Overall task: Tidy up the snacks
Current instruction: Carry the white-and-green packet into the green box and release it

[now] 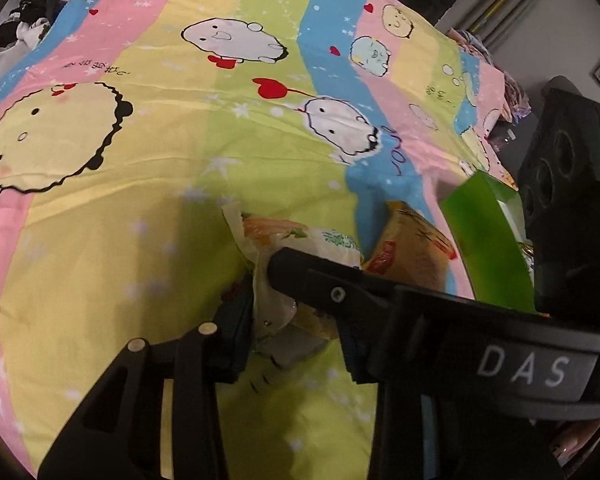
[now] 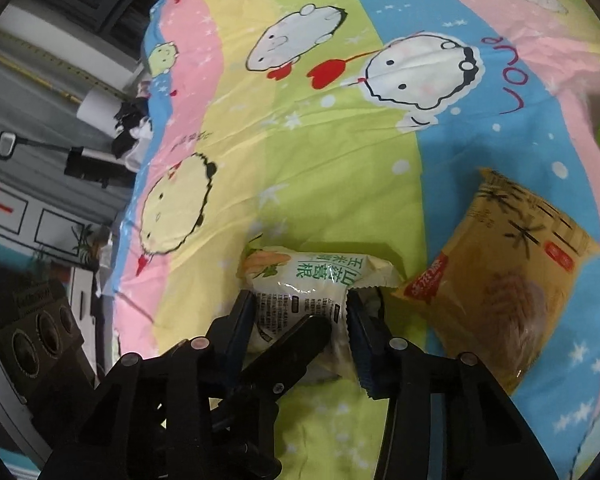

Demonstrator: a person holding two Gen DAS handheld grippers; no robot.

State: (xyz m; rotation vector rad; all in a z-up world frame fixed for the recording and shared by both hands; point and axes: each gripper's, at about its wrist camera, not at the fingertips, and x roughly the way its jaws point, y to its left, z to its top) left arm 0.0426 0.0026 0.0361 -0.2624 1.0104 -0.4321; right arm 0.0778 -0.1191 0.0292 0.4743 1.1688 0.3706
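A white snack packet with green print and a corn picture (image 2: 300,280) lies on the cartoon bedsheet. My right gripper (image 2: 300,312) is shut on its near end, one pad on each side. The left wrist view shows the same packet (image 1: 284,276) between my left gripper's fingers (image 1: 260,304), with the other gripper's finger (image 1: 320,280) crossing over it; the left gripper is also shut on it. A yellow snack bag (image 2: 496,280) lies just right of the packet; it also shows in the left wrist view (image 1: 412,248).
A green box (image 1: 488,240) stands at the right beside the yellow bag. The striped bedsheet (image 1: 180,200) covers the bed. A dark camera unit (image 1: 560,184) sits at the right edge. Dark clothes (image 1: 32,20) lie at the far left corner.
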